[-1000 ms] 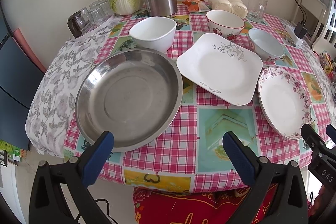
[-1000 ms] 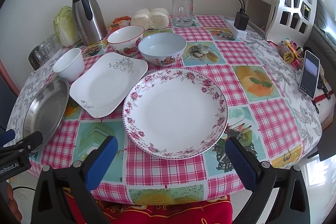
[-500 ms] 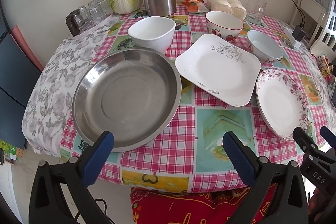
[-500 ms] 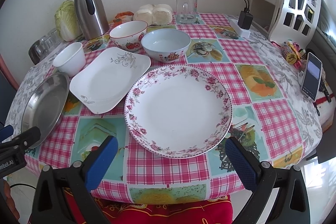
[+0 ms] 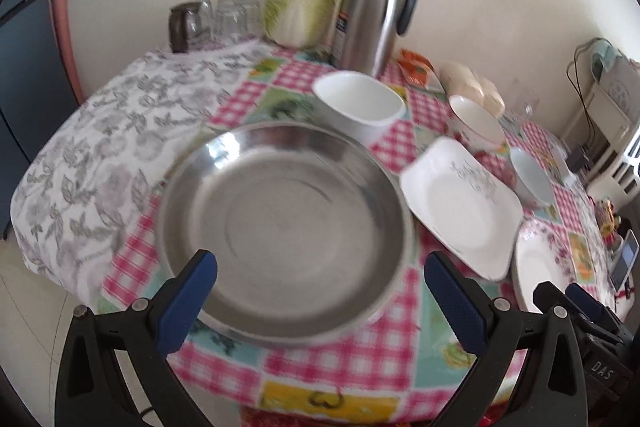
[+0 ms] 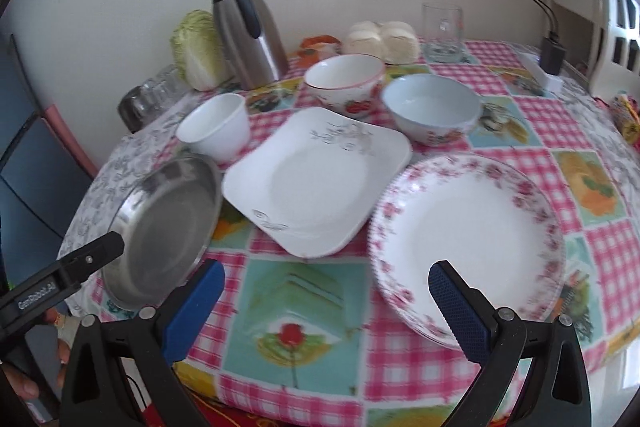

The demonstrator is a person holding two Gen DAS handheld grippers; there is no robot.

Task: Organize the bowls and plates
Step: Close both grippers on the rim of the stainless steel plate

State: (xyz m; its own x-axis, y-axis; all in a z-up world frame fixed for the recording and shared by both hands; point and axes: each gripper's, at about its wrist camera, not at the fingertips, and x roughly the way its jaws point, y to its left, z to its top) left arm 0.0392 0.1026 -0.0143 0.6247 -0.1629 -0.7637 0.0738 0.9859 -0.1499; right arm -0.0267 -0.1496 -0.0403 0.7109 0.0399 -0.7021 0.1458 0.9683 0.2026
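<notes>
A round steel plate [image 5: 280, 215] [image 6: 164, 227] lies at the table's near left; my left gripper [image 5: 320, 291] is open over its near rim, holding nothing. Right of it sits a square white plate [image 5: 460, 211] [image 6: 320, 183], then a round floral-rimmed plate [image 6: 468, 243] [image 5: 536, 267]. My right gripper [image 6: 326, 303] is open, its right finger over the floral plate's near edge. Behind stand a plain white bowl [image 6: 216, 127] [image 5: 360, 107], a strawberry-patterned bowl [image 6: 344, 79] [image 5: 476, 123] and a pale blue bowl [image 6: 432, 107] [image 5: 532, 183].
At the back stand a steel thermos [image 6: 248, 31], a cabbage [image 6: 198, 51], upturned glasses [image 5: 212, 23], buns [image 6: 384, 39] and a glass mug [image 6: 442, 31]. A phone [image 5: 624, 261] lies at the right edge. The checked tablecloth [image 6: 304, 291] hangs over the near edge.
Both grippers have swung left and closer to the table: the steel plate now fills the left view's centre, and the floral plate has slid right in the right view. Nothing was grasped.
</notes>
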